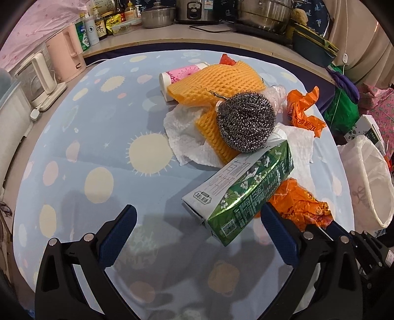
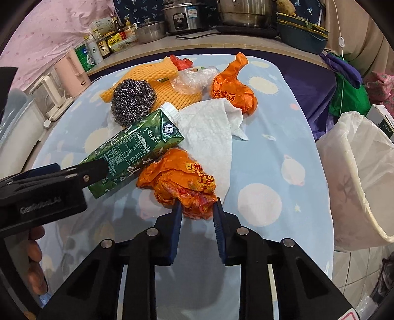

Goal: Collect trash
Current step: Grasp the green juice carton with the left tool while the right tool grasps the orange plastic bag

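Note:
Trash lies piled on the blue spotted tablecloth. A green and white carton lies on its side, with a steel scourer, orange foam net, white paper towel and an orange bag beyond. My left gripper is open, its right finger beside the carton's near end. My right gripper is shut on a crumpled orange bag, resting on the table. The carton lies left of it, the left gripper at its near end.
A white-lined trash bin stands off the table's right edge, also in the left wrist view. A pink-labelled white bottle and clear plastic lie at the far side. Bottles, pots and a cooker crowd the counter behind.

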The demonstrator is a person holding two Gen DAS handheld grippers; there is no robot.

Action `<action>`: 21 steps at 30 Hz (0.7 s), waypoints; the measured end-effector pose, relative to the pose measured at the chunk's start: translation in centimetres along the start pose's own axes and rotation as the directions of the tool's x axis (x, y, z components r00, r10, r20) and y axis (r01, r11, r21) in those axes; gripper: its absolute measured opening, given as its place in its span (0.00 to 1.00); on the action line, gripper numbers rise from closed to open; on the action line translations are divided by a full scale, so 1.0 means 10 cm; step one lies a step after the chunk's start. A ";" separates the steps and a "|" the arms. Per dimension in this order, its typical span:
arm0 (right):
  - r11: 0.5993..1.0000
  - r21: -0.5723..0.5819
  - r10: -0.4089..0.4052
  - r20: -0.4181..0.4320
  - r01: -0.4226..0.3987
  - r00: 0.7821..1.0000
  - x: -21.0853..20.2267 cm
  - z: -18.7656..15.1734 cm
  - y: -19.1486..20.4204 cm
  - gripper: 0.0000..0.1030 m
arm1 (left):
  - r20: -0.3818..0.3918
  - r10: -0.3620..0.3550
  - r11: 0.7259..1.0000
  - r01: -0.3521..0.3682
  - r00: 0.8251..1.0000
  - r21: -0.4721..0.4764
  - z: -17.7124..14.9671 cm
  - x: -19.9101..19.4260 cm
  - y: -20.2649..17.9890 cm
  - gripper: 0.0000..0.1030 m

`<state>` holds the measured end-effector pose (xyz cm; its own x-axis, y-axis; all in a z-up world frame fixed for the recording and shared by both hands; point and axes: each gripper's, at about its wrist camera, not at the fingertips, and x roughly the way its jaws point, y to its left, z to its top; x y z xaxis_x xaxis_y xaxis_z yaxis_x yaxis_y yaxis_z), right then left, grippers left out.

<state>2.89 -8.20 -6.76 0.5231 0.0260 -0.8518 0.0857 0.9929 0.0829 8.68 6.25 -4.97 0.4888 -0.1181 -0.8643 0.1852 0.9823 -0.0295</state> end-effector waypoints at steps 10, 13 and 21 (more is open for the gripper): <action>1.000 0.007 0.001 -0.002 -0.001 1.000 -0.14 -0.07 -0.11 0.22 | -0.016 -0.096 0.995 0.096 0.995 0.002 0.09 0.21 -0.08 0.88; 1.000 0.019 -0.006 -0.004 0.006 1.000 -0.18 -0.10 -0.15 0.22 | -0.022 -0.136 0.991 0.136 0.990 -0.010 0.07 0.20 -0.09 0.79; 0.999 0.047 -0.019 0.004 0.019 1.000 -0.29 -0.17 -0.26 0.22 | -0.012 -0.161 0.987 0.161 0.987 -0.021 0.00 0.07 -0.10 0.64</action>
<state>-0.29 -10.63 -5.33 0.5252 0.0066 -0.8510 0.1354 0.9866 0.0912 8.81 5.16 -5.55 0.4423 -0.2734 -0.8542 0.2432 0.9533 -0.1791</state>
